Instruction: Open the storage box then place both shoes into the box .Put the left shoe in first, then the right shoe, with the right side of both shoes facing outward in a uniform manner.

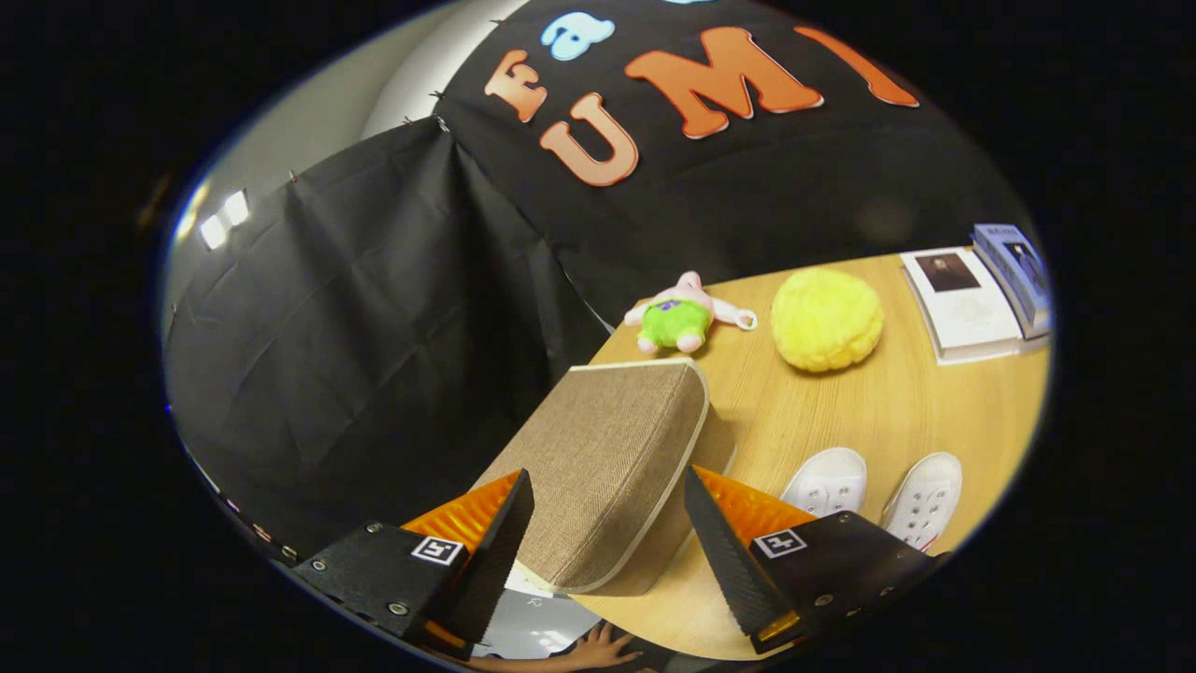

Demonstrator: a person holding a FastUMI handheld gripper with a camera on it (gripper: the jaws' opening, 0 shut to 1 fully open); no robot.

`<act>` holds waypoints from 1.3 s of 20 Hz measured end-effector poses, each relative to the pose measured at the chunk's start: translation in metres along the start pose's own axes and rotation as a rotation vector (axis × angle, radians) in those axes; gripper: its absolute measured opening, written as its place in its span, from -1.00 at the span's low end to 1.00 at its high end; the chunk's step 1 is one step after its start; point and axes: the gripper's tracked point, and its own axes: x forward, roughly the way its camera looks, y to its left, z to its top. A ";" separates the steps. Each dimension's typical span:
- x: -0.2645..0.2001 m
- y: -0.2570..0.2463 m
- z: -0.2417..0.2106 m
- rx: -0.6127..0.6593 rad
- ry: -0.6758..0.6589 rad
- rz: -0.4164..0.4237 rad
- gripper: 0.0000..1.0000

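The claw stands wide open, its two fingers spread to either side of the storage box and gripping nothing. The box, covered in coarse tan fabric with a pale trim along its edges, sits between the fingers and just ahead of them, at the near left corner of the bench. Its lid is down. Its long axis runs away from the claw toward the far edge of the bench, and one near corner seems to reach past the bench's edge.

To the right of the box, beyond the right finger, the two white shoes lie side by side on the bench, a small gap between them, laced tops up. Their toes point away from the claw, toward the middle of the bench, so their long axes run roughly parallel to the box; their heels are hidden behind the right finger.

The bench is light wood with a fine grain. Farther on lie a small pink and green plush toy, a fluffy yellow ball beside it, and a couple of books near the far right. Black cloth walls hang behind. Below the claw, a hand shows at floor side.
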 end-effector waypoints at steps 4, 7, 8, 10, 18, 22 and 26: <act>0.028 -0.011 -0.013 0.068 0.039 0.033 0.94; 0.045 -0.010 -0.022 0.154 0.056 0.105 0.93; 0.051 -0.012 -0.024 0.168 0.051 0.116 0.93; 0.058 -0.014 -0.028 0.194 0.050 0.138 0.93; 0.072 -0.011 -0.027 0.399 0.025 0.276 0.93; 0.059 -0.012 -0.010 0.450 -0.038 0.328 0.87; 0.041 -0.009 0.010 0.503 -0.101 0.406 0.50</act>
